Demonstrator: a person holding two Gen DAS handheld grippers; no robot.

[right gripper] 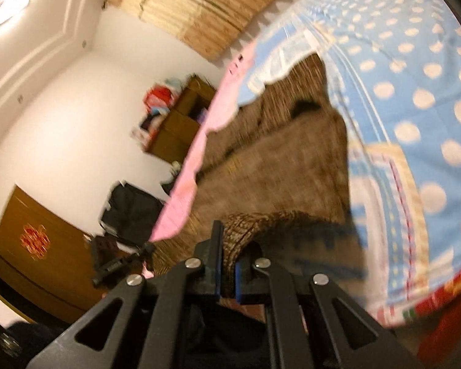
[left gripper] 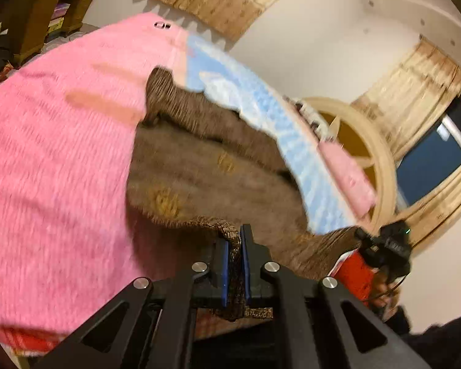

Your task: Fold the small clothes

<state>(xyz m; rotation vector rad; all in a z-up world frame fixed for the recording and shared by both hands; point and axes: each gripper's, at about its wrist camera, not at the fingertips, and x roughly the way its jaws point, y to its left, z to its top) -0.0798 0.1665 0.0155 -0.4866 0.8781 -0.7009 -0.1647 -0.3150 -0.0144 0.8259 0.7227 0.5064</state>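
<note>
on the pink bedspread [left gripper: 52,153], both grippers pinch the brown garment [left gripper: 206,166].

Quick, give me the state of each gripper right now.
Left gripper: shut on the ribbed edge of the brown knit garment.
Right gripper: shut on the same brown knit garment, also at its ribbed edge.

Pink blanket [left gripper: 55,141], polka-dot sheet [right gripper: 415,98], perhaps wooden cabinet [right gripper: 37,246].
</note>
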